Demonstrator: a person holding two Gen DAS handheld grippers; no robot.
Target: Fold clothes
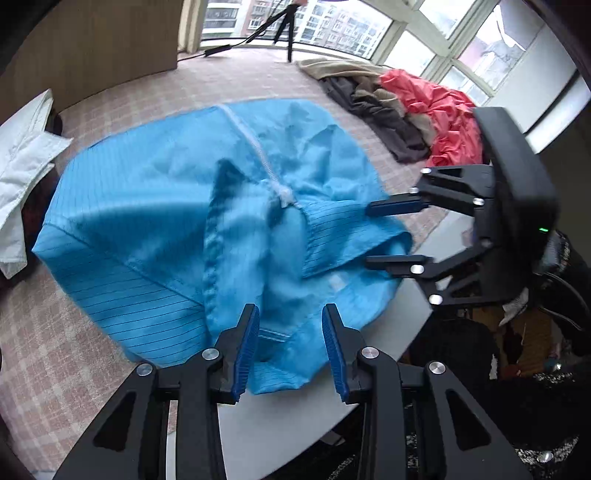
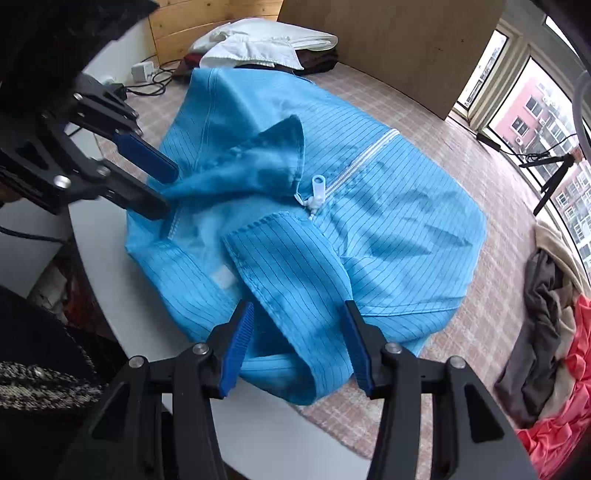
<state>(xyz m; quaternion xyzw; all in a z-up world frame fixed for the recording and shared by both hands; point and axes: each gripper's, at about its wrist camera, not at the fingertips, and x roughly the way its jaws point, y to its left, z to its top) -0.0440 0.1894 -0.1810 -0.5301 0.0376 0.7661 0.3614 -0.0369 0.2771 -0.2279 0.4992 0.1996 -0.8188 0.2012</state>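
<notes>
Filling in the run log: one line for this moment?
blue garment flat, zipped | left gripper open over collar | right gripper open

Home rm: clothes pile (image 1: 417, 110), pillow (image 2: 273, 35), apt-block windows (image 1: 332, 22).

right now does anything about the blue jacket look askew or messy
Yes. The blue jacket lies rumpled: its collar flaps stand up and twist apart around the white zipper pull, and its near edge hangs over the table edge.
</notes>
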